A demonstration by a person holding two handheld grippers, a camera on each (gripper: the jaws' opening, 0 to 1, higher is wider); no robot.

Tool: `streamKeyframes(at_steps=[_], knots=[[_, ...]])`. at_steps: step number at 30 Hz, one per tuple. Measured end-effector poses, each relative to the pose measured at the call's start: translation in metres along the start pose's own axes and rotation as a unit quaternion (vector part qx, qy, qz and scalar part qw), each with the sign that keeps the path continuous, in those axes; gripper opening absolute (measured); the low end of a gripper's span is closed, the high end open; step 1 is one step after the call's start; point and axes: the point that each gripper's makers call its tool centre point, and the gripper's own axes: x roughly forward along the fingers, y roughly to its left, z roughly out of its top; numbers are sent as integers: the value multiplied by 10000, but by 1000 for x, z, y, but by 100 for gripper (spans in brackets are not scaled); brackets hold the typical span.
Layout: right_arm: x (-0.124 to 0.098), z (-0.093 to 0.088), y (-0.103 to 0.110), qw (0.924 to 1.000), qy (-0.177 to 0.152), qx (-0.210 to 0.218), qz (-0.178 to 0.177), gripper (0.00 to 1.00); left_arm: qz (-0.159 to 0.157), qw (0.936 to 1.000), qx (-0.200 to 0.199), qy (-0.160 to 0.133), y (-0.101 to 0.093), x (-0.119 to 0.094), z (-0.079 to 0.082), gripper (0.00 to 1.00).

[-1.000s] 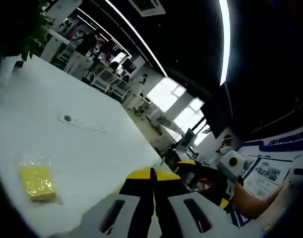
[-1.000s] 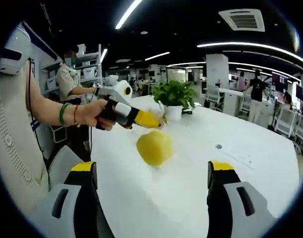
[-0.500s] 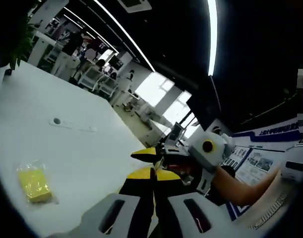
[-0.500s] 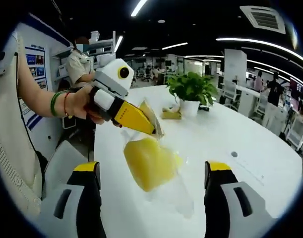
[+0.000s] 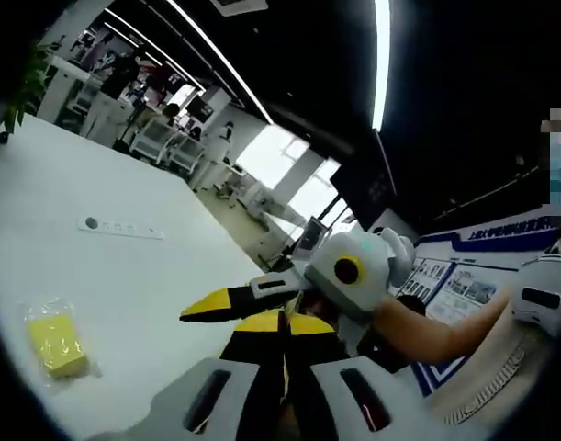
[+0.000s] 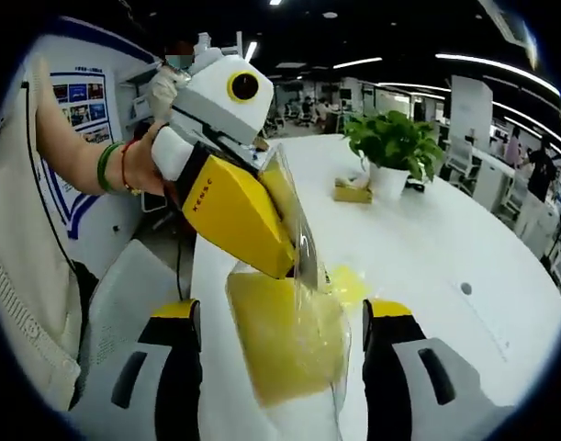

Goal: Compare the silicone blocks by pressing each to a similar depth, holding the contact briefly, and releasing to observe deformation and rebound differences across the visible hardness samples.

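Right gripper view: the left gripper (image 6: 294,262) is clamped on the top edge of a clear plastic bag (image 6: 303,303) that holds a yellow silicone block (image 6: 285,344); bag and block hang between the right gripper's (image 6: 280,340) own jaws, which stand wide apart and touch nothing that can be seen. A hand (image 6: 147,161) with wrist bands grips the left tool. Further back on the white tabletop (image 6: 427,248) sit a potted plant (image 6: 395,152) and, just beside the pot, a small yellow piece (image 6: 352,191). Left gripper view: the left gripper's (image 5: 285,354) jaws are pressed together, with the bag not discernible there. The right gripper (image 5: 230,301) enters from the right. A second bagged yellow block (image 5: 55,344) lies on the tabletop, well apart from both grippers, with a power strip (image 5: 119,227) beyond.
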Motion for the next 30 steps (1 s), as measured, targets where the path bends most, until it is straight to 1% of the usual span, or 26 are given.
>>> streamKeyframes(at_steps=[4, 5, 8, 9, 13, 17, 20, 23, 27, 28, 29, 30], knots=[[1, -4, -1, 9999, 86, 68, 36, 56, -42, 10000, -17, 34, -2, 1, -1, 0], [1, -5, 0, 9999, 97, 57, 47, 53, -66, 10000, -19, 46, -2, 1, -1, 0], [0, -7, -1, 9999, 100, 0, 60, 40, -77, 9999, -5, 74, -3, 1, -2, 0], [0, -7, 0, 9999, 91, 2, 74, 41, -84, 9999, 3, 71, -3, 2, -2, 0], [-1, -7, 1, 9999, 81, 25, 99, 37, -90, 9999, 17, 107, -3, 2, -3, 0], [-2, -6, 6, 9998, 68, -162, 117, 29, -190, 9997, 63, 161, -8, 3, -6, 0], [-4, -6, 8, 9997, 61, -176, 127, 25, -245, 9995, 68, 170, -11, 2, -6, 0], [-4, -9, 13, 9996, 166, -53, 238, 21, -265, 9993, 104, 226, -12, 2, -9, 0], [-3, -12, 17, 9994, 215, -62, 254, 19, -274, 9992, 136, 258, -14, 1, -13, 0], [-3, -13, 18, 9994, 231, -89, 244, 18, -273, 9992, 131, 266, -14, 1, -14, 0], [-3, -10, 13, 9995, 109, -283, 69, 18, -277, 9992, 121, 253, -14, 0, -14, 0], [-3, -11, 15, 9996, 158, -209, 108, 17, -279, 9992, 129, 245, -14, 0, -14, 0]])
